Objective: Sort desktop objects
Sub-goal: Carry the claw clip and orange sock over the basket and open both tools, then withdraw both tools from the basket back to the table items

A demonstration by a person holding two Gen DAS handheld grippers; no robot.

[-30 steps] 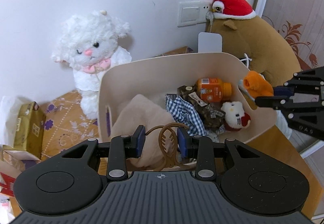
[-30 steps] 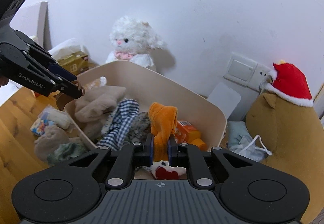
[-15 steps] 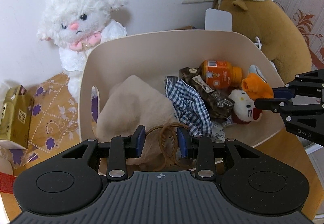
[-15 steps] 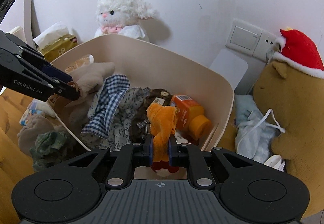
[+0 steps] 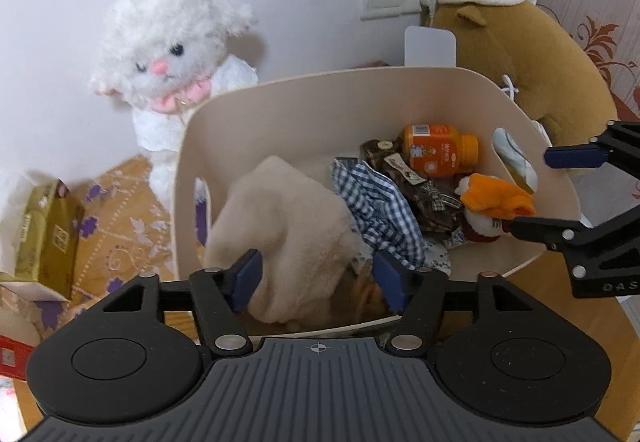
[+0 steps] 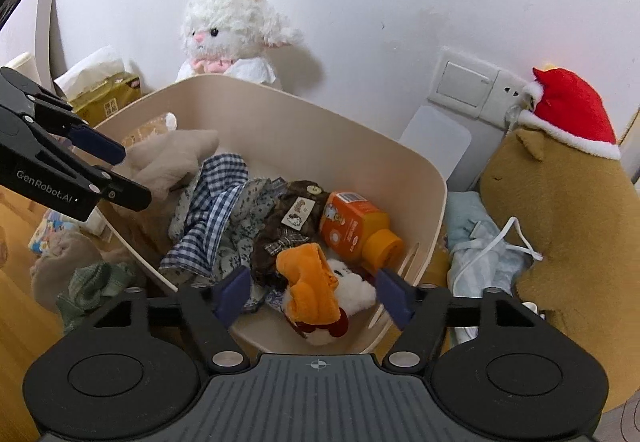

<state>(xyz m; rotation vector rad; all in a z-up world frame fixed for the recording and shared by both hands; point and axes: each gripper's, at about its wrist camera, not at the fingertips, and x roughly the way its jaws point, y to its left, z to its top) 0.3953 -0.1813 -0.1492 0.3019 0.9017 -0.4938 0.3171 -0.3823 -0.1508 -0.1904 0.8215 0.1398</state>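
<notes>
**Two open grippers over a full cream bin**

We see a cream plastic bin standing by a white wall, packed with soft things. At its left end lies a beige fleece cloth; beside that a blue-and-white checked cloth, a brown patterned cloth and an orange bottle lying on its side with its cap toward the bin's right end. Nearest the right camera, an orange cloth is draped over a small white plush toy with red on it.

Our left gripper hangs over the bin's left end. Its jaws are opening; the beige fleece shows between the blue pads, and whether the left pad touches it we cannot tell. A brownish thing below the right pad is too hidden to name.

Our right gripper hangs over the bin's right end, jaws also opening. The orange cloth lies between the pads, clear of both.

A white fluffy plush sits behind the bin, a brown plush in a red hat to its right.
</notes>
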